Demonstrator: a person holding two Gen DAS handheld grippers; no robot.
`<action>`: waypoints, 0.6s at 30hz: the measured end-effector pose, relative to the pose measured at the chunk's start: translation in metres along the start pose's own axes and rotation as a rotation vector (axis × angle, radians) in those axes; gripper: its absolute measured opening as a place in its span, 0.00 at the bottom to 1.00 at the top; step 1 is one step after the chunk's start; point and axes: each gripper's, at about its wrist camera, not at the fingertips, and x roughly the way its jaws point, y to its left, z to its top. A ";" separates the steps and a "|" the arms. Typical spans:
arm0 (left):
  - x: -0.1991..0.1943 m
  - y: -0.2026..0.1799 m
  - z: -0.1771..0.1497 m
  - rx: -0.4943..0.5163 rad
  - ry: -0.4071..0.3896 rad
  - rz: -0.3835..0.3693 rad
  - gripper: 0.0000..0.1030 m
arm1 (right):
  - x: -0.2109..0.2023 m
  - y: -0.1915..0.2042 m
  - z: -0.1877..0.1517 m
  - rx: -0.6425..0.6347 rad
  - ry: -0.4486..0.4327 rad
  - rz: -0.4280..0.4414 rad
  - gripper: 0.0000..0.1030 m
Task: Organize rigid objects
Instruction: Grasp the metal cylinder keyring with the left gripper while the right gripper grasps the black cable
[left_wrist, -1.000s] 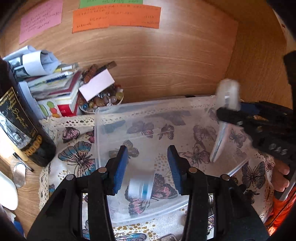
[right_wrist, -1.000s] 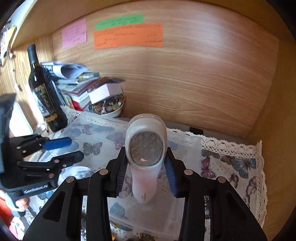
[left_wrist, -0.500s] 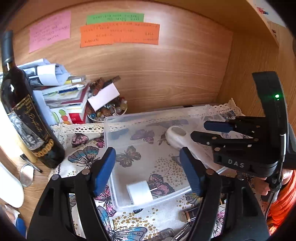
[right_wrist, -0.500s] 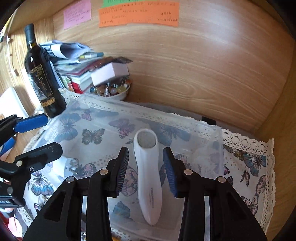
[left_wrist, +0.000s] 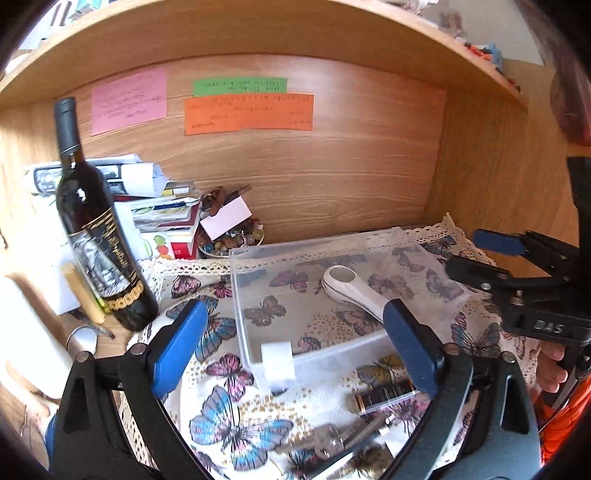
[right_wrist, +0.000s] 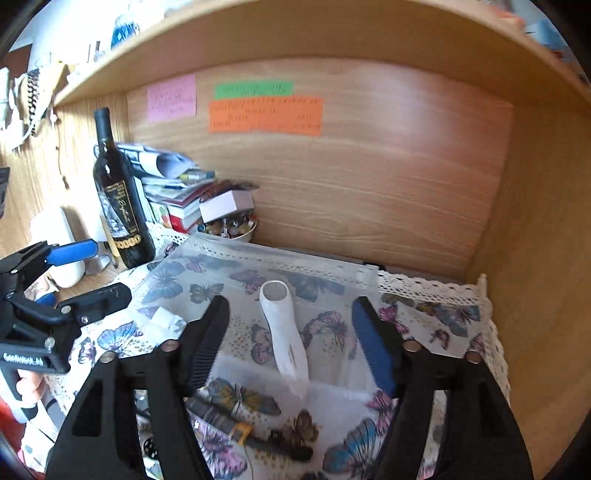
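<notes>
Both grippers we hold are opening with nothing between the jaws: the left gripper (left_wrist: 291, 347) wide, the right gripper (right_wrist: 291, 347) partway. Each tilts down toward the clear box (left_wrist: 258, 254), where the white handheld device (right_wrist: 282, 332) and small white block (left_wrist: 277, 360) lie corralled. More clutter (left_wrist: 384, 400) waits on the butterfly cloth (left_wrist: 236, 435) nearer us.

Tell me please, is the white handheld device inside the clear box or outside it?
Inside. The white handheld device lies flat on the floor of the clear box, within its walls, touching neither gripper.
</notes>
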 end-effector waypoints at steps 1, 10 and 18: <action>-0.005 0.000 -0.003 0.000 0.000 0.001 0.96 | -0.006 0.000 -0.003 0.005 0.015 0.002 0.73; -0.018 -0.008 -0.044 0.036 0.051 0.000 0.97 | -0.033 -0.002 -0.046 0.097 0.037 -0.050 0.78; -0.012 -0.007 -0.089 0.051 0.154 -0.013 0.82 | -0.032 0.000 -0.090 0.131 0.130 -0.096 0.78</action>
